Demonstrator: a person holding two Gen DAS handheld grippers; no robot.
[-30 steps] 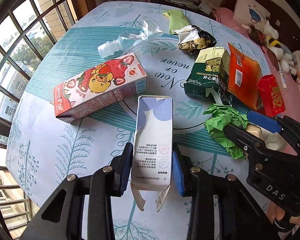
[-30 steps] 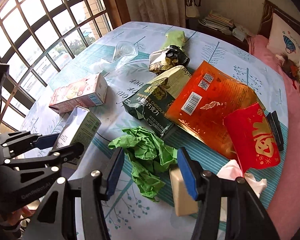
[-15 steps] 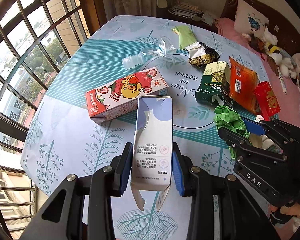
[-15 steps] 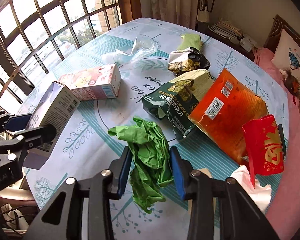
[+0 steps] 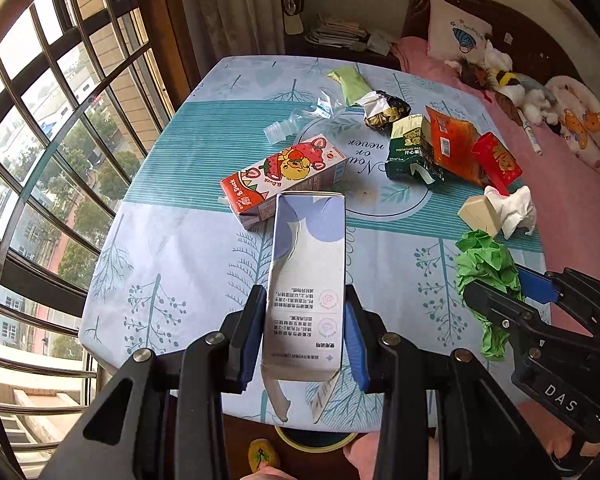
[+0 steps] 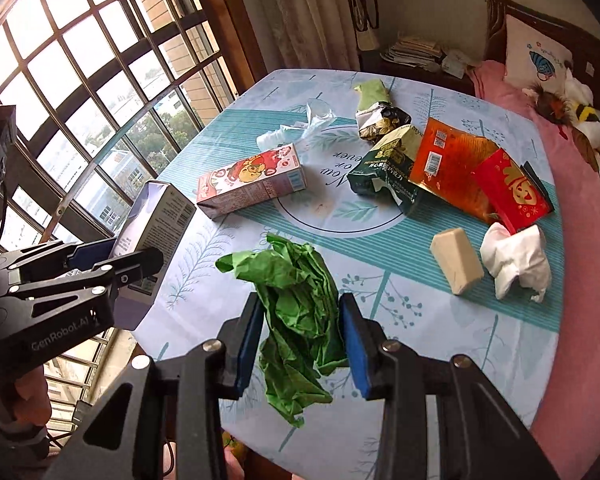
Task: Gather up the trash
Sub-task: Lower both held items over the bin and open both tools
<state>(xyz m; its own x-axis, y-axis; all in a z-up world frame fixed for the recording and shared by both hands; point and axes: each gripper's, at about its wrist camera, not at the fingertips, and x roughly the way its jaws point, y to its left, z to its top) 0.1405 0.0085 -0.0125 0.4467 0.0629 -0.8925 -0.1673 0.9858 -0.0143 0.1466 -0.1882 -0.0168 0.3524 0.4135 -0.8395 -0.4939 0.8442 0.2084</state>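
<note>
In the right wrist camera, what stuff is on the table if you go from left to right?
Strawberry carton → dark green pistachio bag → orange snack bag → red packet.

Two cartons [image 5: 306,280] [image 5: 284,176]; four snack bags [image 6: 446,168] — one green paper wad [image 6: 296,300].

The bench [image 5: 172,264] is seen from above and close in both views, along each tool's jaws, toward the window and bed. Most of it is shared.
</note>
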